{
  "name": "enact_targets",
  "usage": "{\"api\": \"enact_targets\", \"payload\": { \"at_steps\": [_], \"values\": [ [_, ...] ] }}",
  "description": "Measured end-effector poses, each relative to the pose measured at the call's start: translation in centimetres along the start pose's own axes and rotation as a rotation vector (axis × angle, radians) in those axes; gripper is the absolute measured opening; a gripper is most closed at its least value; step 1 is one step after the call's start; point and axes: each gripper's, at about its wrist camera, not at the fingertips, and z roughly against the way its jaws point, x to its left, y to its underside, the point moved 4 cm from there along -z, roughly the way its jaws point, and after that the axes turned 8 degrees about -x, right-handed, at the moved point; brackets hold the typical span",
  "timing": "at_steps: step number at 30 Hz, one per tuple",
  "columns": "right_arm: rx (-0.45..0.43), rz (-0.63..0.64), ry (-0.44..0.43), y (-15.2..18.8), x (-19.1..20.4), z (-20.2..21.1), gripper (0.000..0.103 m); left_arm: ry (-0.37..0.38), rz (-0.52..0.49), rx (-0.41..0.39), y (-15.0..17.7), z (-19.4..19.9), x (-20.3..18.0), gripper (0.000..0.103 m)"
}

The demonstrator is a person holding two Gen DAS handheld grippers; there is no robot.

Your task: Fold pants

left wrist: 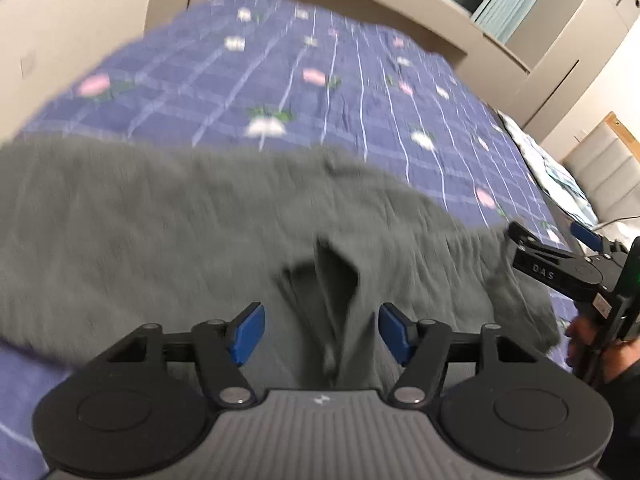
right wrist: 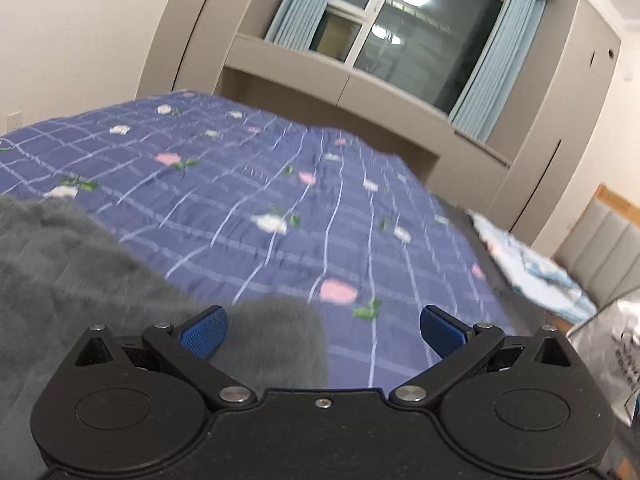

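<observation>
Grey pants (left wrist: 168, 224) lie spread across a blue checked bedspread with flowers (left wrist: 280, 80). My left gripper (left wrist: 322, 332) hangs just above them, open, with a raised fold of the grey cloth (left wrist: 336, 276) in the gap and its blue pads clear of it. In the left wrist view my right gripper (left wrist: 556, 236) comes in from the right edge, held by a hand (left wrist: 588, 344), at the pants' right end. In the right wrist view my right gripper (right wrist: 324, 336) stands wide open over the edge of the pants (right wrist: 60, 264), and nothing is pinched.
The bed (right wrist: 280, 184) runs to a wall with a window and pale blue curtains (right wrist: 496, 52). A light patterned quilt (right wrist: 536, 268) lies at the bed's right side, with a padded headboard (right wrist: 604, 248) beyond. A plastic bag (right wrist: 616, 348) sits at the right edge.
</observation>
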Motion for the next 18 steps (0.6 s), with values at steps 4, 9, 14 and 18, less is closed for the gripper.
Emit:
{"api": "enact_targets", "payload": {
  "at_steps": [4, 9, 14, 18],
  "values": [
    [0.017, 0.014, 0.023, 0.6, 0.1, -1.8, 0.102, -0.052, 0.013, -0.006, -1.0, -1.6, 0.2, 0.07],
    [0.037, -0.02, 0.022, 2.6, 0.7, -3.3, 0.102, -0.081, -0.001, 0.034, -0.3, -3.2, 0.7, 0.07],
    [-0.019, -0.001, 0.053, 4.1, 1.9, -3.3, 0.102, -0.086, -0.065, 0.015, 0.4, -3.5, 0.3, 0.071],
    [-0.011, -0.009, 0.042, 3.9, 1.8, -3.3, 0.102, -0.086, -0.054, 0.02, 0.2, -3.2, 0.1, 0.073]
  ]
}}
